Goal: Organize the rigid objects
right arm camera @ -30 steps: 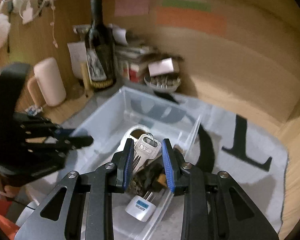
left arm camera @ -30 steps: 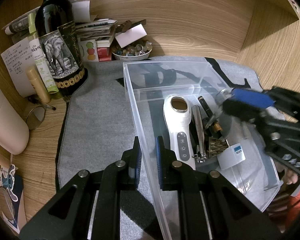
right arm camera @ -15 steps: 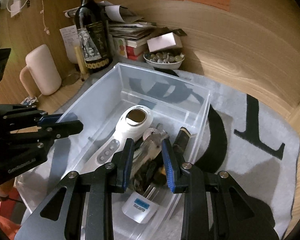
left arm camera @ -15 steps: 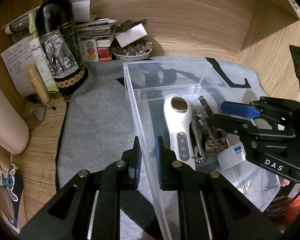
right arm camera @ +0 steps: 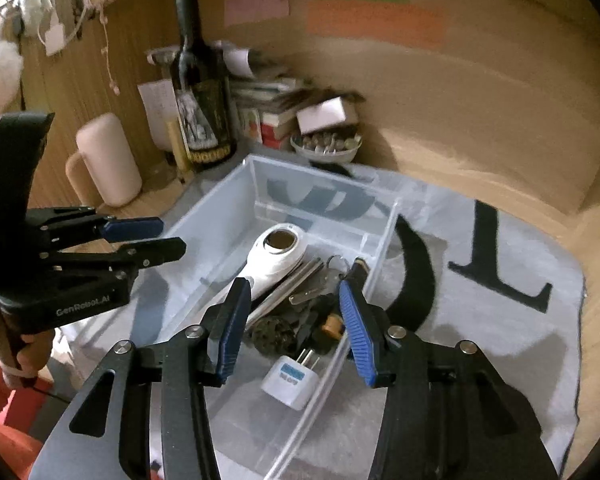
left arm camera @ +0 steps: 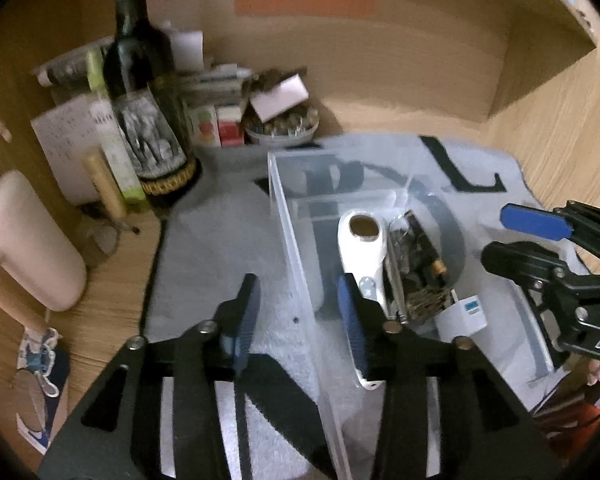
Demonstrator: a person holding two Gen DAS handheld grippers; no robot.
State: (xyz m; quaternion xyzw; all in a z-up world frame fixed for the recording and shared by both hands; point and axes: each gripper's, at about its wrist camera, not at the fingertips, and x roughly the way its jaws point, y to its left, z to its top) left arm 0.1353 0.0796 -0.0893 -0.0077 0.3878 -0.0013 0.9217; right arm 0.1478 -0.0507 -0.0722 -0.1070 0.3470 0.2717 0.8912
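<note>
Both my grippers, left [left arm camera: 298, 312] and right [right arm camera: 290, 320], have just been opening; jaws apart, nothing between them. Keys [right arm camera: 332, 276] and plug [right arm camera: 292, 380] lie in the clear bin [right arm camera: 212, 216]. Risk: my left jaws straddle the bin wall and could nudge it.

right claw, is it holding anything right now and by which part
Nothing. The right claw has just opened and hangs empty over the clear bin; the keys lie loose inside it.
</note>
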